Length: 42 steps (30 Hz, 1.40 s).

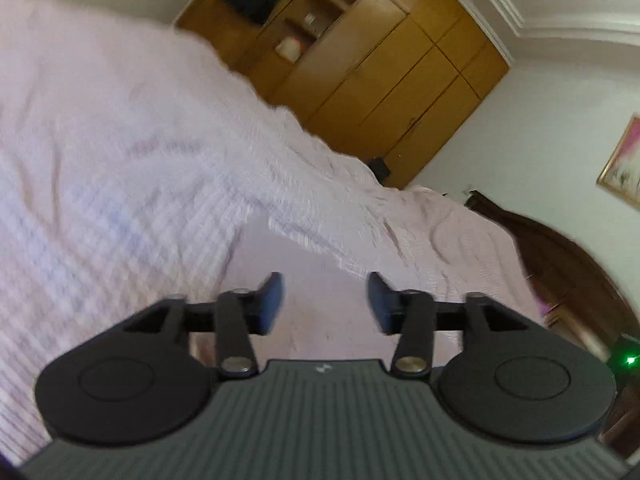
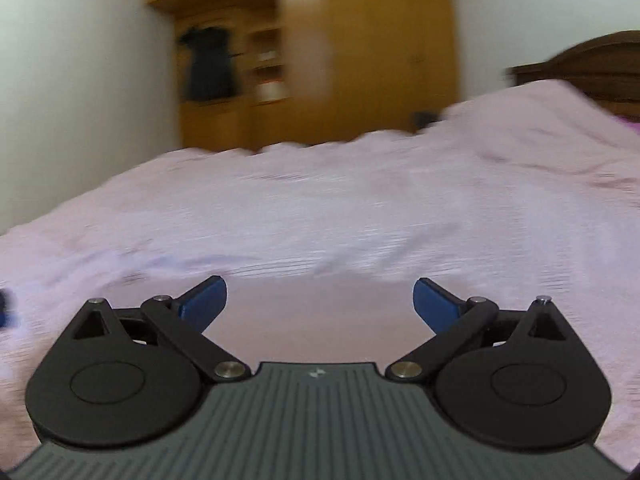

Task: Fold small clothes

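Garment [image 1: 304,280], pale pink and smooth, lies on the bed [image 1: 120,160] directly under and ahead of both grippers; long axis unreadable through blur. Left gripper [image 1: 325,302] jaws half open, right gripper [image 2: 320,304] jaws wide, both empty. Neither clearly nearer.

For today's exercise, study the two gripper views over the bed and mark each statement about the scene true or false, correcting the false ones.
1. Both grippers are open. True: the left gripper and right gripper hold nothing.
2. The bedspread is dark green. False: it is pale pink.
3. A wooden wardrobe stands beyond the bed. True.
4. A dark garment lies on the bed. False: it hangs at the wardrobe.
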### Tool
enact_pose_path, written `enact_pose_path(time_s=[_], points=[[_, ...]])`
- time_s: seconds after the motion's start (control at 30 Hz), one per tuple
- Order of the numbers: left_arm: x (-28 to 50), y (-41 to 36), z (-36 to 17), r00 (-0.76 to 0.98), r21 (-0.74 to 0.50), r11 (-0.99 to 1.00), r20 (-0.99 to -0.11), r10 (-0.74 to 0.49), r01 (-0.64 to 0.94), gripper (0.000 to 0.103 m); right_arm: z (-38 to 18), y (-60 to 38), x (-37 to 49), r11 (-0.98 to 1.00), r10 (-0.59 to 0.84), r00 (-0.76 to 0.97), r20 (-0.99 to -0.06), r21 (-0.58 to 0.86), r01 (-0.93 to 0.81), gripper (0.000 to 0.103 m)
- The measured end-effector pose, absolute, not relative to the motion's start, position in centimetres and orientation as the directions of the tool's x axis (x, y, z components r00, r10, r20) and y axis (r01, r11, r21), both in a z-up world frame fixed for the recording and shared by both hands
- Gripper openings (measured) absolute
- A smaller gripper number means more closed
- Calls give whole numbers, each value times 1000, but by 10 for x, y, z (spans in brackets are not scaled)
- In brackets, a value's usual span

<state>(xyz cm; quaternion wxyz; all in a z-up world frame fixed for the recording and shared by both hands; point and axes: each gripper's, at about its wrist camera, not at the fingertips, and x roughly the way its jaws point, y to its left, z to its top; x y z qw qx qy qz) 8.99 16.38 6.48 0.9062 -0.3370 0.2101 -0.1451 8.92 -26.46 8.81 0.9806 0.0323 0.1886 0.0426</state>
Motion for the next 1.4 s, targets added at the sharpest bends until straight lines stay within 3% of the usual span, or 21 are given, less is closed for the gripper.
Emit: enact_pose_path(time_s=[0.07,0.1,0.17,0.27,0.37,0.43,0.47,0.53,0.57,0.63,0.73,0.8,0.87,1.03,1.1,1.17,1.33,1.4], points=[[93,173,50,842,-712,702,-394,-369,-26,55,89,-251,90,989,143,911,-386,94,-115,102],[98,182,40,826,-783,617,-394,-403,-72,55,88,-246,89,989,144,909,-392,85,-121,102],[107,195,27,799,-885,457,-337,-497,-90,55,86,-239,88,993,119,907,-404,46,-110,103],[132,205,10,723,-918,382,-336,-604,-107,55,81,-234,88,996,80,902,-424,8,-85,103],[154,209,-18,681,-946,323,-222,-697,22,50,77,-233,93,992,128,905,-406,35,-124,103],[138,214,-29,731,-960,280,-172,-660,27,46,85,-226,90,982,188,884,-428,70,-175,103],[127,213,-20,751,-968,243,-202,-628,-57,49,96,-218,85,974,226,855,-466,108,-199,103],[97,222,-6,826,-994,106,-77,-558,-21,59,124,-192,76,920,388,781,-489,153,-361,103],[81,225,-2,869,-997,70,-45,-492,-12,68,137,-174,76,908,407,759,-509,137,-395,103],[62,226,-4,915,-996,25,-92,-393,-89,74,159,-132,92,922,349,727,-591,80,-378,103],[74,216,-25,892,-991,-33,-104,-440,-132,74,168,-64,138,906,268,679,-683,-62,-420,103],[78,217,-31,893,-996,39,-94,-440,-85,73,154,-18,170,874,148,610,-778,-186,-449,103],[87,220,-41,875,-997,67,-66,-479,-38,65,131,15,192,827,92,517,-851,-224,-516,100],[102,234,-46,862,-999,20,-47,-505,-43,64,73,54,223,801,-126,483,-866,-376,-466,96],[99,231,-38,857,-994,98,-82,-508,-37,64,50,52,230,775,-216,454,-864,-435,-458,83],[102,220,-24,851,-969,246,-151,-502,-27,64,30,53,226,716,-271,454,-849,-493,-495,61],[103,176,2,854,-808,589,-307,-420,-1,64,9,47,227,681,-319,451,-833,-533,-502,52],[110,173,4,852,-809,588,-316,-417,-13,64,9,45,227,673,-348,454,-820,-555,-488,39]])
